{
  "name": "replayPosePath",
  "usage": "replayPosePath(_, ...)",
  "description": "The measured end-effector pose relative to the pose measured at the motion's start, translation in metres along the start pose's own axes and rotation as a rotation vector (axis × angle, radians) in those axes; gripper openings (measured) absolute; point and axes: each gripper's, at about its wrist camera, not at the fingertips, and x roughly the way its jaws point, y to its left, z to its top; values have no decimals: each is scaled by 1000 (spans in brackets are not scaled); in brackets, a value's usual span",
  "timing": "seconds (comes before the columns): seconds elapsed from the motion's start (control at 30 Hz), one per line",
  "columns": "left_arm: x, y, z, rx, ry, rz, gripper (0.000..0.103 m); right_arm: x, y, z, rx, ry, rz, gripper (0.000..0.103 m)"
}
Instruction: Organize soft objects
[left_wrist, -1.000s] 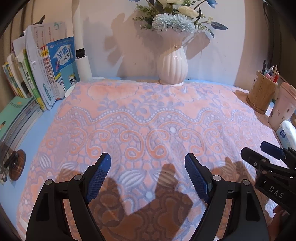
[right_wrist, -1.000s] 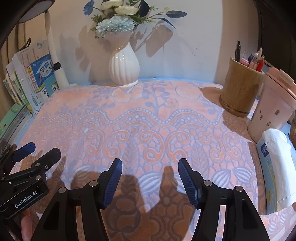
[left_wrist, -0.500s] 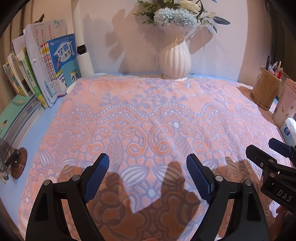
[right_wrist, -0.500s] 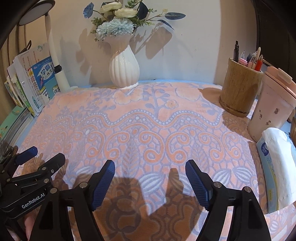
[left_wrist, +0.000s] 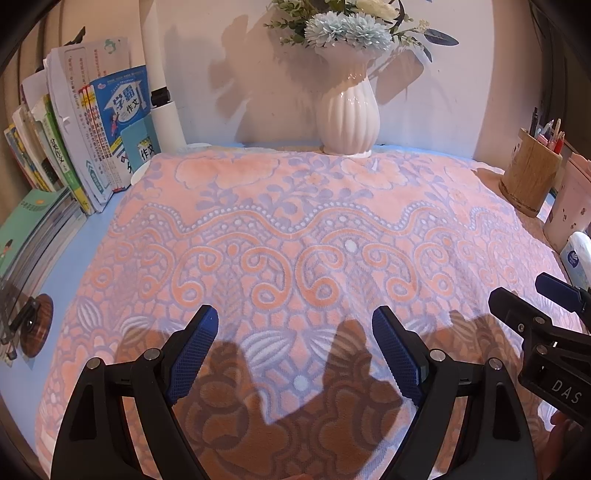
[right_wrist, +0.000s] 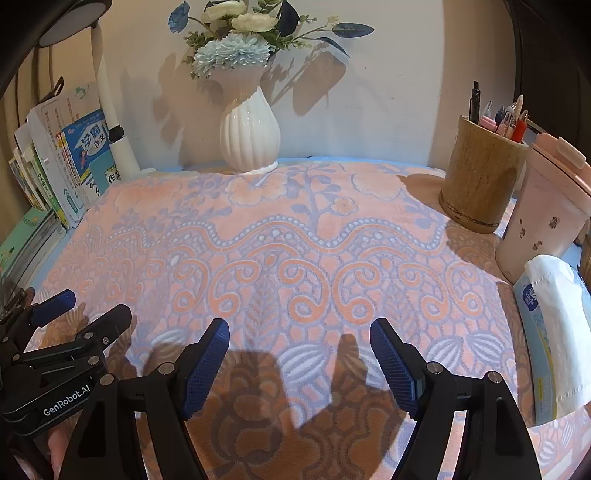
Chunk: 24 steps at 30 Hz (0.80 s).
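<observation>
At nine o'clock a row of books (left_wrist: 92, 140) leans beside a white lamp post (left_wrist: 162, 92). The pink and lilac towel (left_wrist: 295, 229) lies spread flat over most of the blue table (left_wrist: 77, 251), its far edge touching the white vase (left_wrist: 349, 114) at twelve o'clock. At three o'clock stand a wooden pen holder (right_wrist: 480, 184), a pink cup (right_wrist: 546, 214) and a tissue pack (right_wrist: 554, 332), all at the towel's right edge.

The likely trouble: lifting or folding the towel could drag its far edge against the vase and tip it, or sweep the right edge into the pen holder and cup. A pinch that takes too little of the plush cloth may also slip out.

The left gripper (left_wrist: 295, 354) hovers tilted downward over the near part of the towel, its fingers wide with nothing between them. The right gripper (right_wrist: 299, 360), close alongside and pitched the same way, has just been opening its fingers; they stand wide and empty above the cloth.
</observation>
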Motion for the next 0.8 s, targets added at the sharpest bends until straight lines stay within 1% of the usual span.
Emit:
replayPosePath(0.6, 2, 0, -1, 0, 5, -7, 85, 1, 0, 0, 5, 6, 3, 78)
replayPosePath(0.8, 2, 0, -1, 0, 6, -7, 85, 2, -1, -1, 8, 6, 3, 81)
